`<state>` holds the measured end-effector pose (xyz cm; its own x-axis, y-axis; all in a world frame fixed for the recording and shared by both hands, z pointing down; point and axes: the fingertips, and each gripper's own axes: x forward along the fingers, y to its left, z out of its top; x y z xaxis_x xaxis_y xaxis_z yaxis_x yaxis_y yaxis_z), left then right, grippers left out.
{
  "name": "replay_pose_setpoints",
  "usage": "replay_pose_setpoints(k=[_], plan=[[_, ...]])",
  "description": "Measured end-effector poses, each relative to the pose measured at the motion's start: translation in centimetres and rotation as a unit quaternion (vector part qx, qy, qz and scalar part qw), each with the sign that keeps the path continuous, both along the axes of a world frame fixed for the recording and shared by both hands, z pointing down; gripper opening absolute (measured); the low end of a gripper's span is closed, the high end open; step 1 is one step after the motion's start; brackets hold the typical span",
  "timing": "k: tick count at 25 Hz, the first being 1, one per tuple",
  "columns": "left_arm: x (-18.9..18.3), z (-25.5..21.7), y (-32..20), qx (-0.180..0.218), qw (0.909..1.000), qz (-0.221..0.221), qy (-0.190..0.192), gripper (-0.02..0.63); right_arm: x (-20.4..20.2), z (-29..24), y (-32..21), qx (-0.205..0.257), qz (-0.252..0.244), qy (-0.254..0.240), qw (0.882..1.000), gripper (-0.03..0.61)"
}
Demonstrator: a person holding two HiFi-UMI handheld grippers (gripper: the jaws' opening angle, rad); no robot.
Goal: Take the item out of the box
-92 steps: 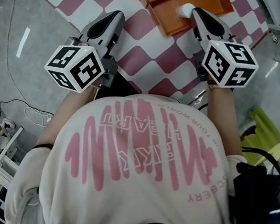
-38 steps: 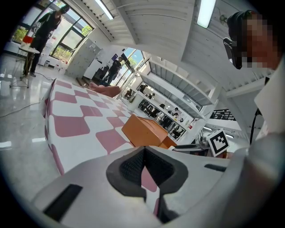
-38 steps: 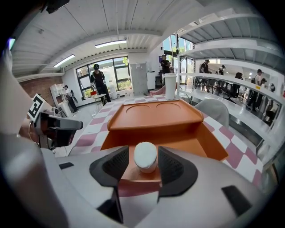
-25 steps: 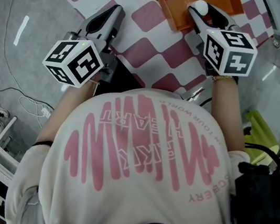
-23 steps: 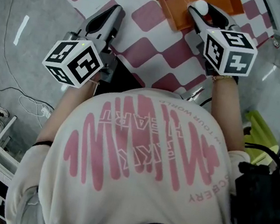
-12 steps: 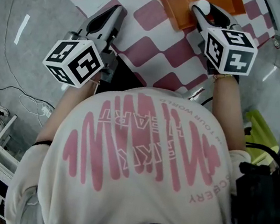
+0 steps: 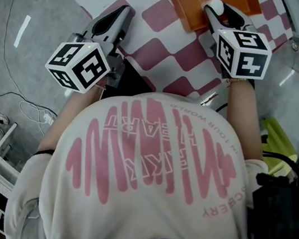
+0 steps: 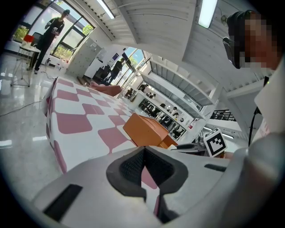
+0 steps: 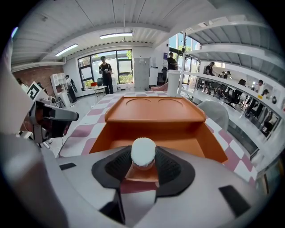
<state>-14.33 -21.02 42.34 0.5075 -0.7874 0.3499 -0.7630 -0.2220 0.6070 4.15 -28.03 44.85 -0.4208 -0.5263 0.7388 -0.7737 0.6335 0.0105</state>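
Right gripper (image 9: 143, 165) is clamped on the item (image 9: 143, 151): the white rounded top sits between the pads and both pads look to be touching it. The jaws have just been closing onto it. The item is at the near wall of the open orange box (image 9: 209, 143), lid folded back, so by my read it isn't out yet. Left gripper (image 8: 143, 168) is pinched closed with nothing in it, parked over the checked cloth (image 7: 166, 51) well left of the box. For the step in hand: confirm the grip is firm before moving. The top is round and could slip out of the pads, so don't rush. Lift straight up until it clears the near wall, then pull back toward the body; dragging it across the rim risks tipping the box or knocking the item loose. The left could brace the box if it starts sliding. Versus the earliest head view: the right gripper now sits a bit higher and further right in frame, with the item between its tips in both. The left gripper has barely shifted.
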Motion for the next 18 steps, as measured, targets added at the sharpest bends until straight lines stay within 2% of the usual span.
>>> replay_pose_setpoints(k=[7,18], plan=[[-0.22,0.04,0.21,-0.002,1.0000,-0.003,0.000,0.008,0.01,0.11,0.10,-0.009,0.003,-0.001,1.000,0.158],[-0.29,0.00,0.20,0.000,1.0000,-0.005,0.003,0.008,-0.04,0.54,0.33,-0.017,-0.008,0.026,0.999,0.173]])
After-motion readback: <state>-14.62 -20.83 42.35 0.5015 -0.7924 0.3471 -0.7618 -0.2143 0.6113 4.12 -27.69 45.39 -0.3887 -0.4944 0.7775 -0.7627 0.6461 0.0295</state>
